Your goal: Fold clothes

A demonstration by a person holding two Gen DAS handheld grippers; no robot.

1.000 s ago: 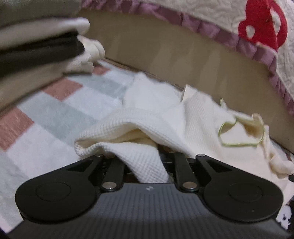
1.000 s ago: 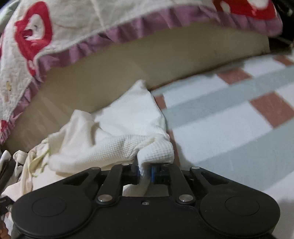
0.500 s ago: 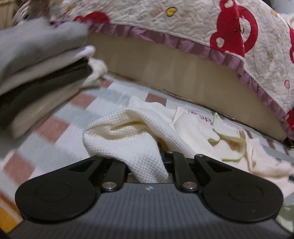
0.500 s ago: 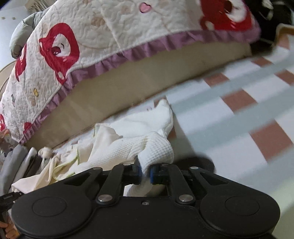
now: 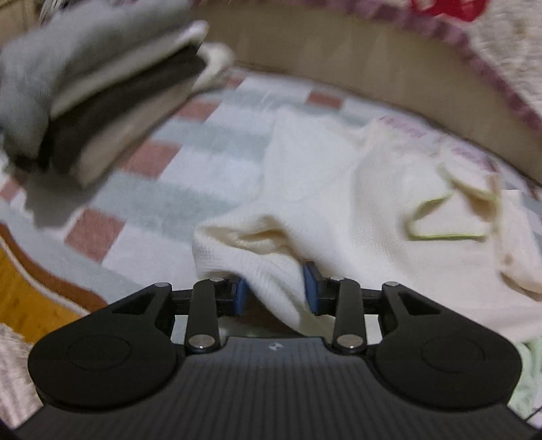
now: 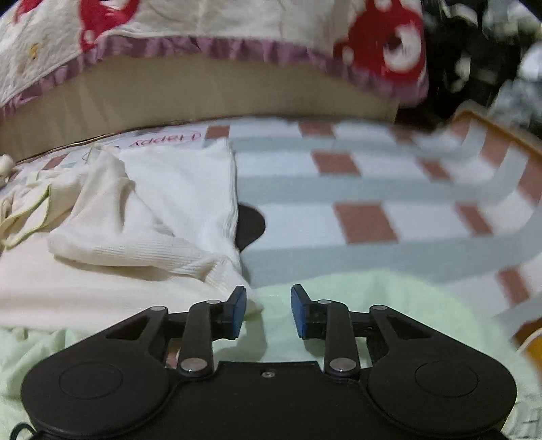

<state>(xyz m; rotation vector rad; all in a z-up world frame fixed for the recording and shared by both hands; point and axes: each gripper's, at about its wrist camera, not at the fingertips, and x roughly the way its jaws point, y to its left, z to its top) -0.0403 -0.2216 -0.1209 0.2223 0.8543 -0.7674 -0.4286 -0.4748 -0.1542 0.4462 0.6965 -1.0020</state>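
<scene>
A cream waffle-knit garment (image 5: 338, 189) lies crumpled on the checked blanket (image 5: 189, 169), its green-trimmed neckline to the right. One fold of it drapes between the blue pads (image 5: 241, 294) of my left gripper (image 5: 275, 291), whose jaws stand apart. In the right wrist view the same garment (image 6: 176, 189) lies to the left, its corner resting by the left pad. My right gripper (image 6: 266, 311) is open and holds nothing, hovering over a pale green cloth (image 6: 338, 298).
A stack of folded clothes (image 5: 101, 94) in grey, white and black sits at the far left. A beige mattress side (image 6: 203, 91) under a heart-print quilt (image 6: 203, 20) bounds the far edge. Dark clutter (image 6: 474, 50) lies at the far right. The blanket has an orange border (image 5: 20, 287).
Both grippers lowered the garment onto the blanket and their jaws spread. The right one let go of the corner and now sits over the green cloth.
</scene>
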